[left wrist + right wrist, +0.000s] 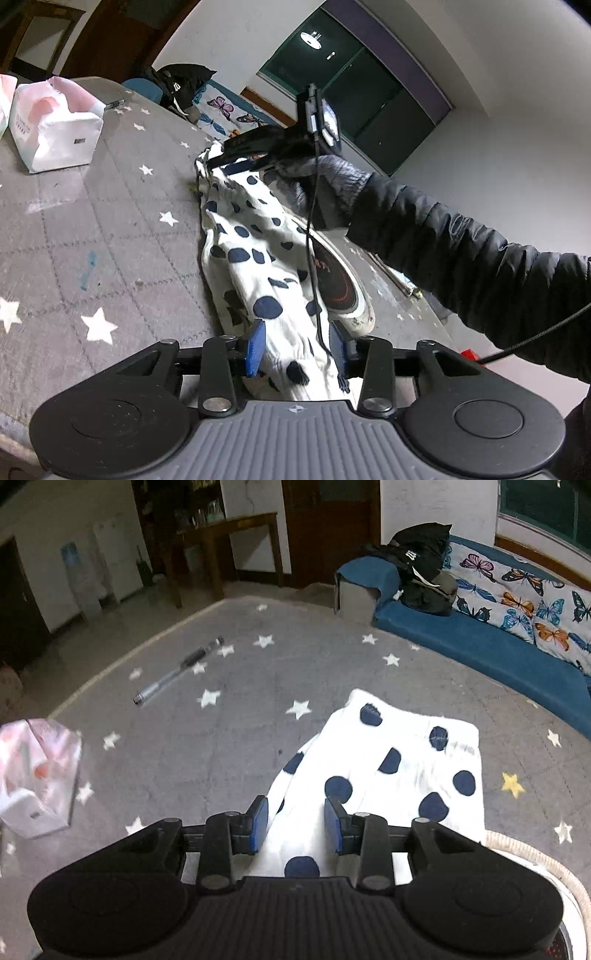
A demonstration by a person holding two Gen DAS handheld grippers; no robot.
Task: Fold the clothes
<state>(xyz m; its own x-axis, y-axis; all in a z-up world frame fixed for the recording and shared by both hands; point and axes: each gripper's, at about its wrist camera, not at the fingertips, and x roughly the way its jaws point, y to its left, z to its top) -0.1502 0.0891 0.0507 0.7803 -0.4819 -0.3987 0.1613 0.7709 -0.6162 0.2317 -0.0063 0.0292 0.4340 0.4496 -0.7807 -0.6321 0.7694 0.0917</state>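
A grey quilted surface (207, 746) with white stars fills my view, in a dim room with white walls, a dark window (354, 92) and a blue couch (491, 653) covered by a butterfly cloth beyond the far edge. A black bag (424, 554) sits on the couch.

The white garment with navy dots (255, 254) runs stretched between my two tools, lifted off the surface in a long bunched strip. My left hand-held gripper (297, 350) has its blue pads (255, 347) spread a little, with one end of the cloth lying between them; I cannot tell whether they truly pinch it. My right hand-held gripper (297, 823) shows the same: pads apart, white cloth passing between them, and the rest of the garment (399, 771) draped flat onto the surface ahead. From the left wrist view, the right hand-held gripper (218, 157) meets the far end of the cloth, held in my gloved right hand (325, 192).

A pen (177, 674) lies toward the far left edge. A white and pink tissue pack (55, 125) stands near the left edge. A round white-rimmed object with a dark red centre (340, 280) lies under the garment.
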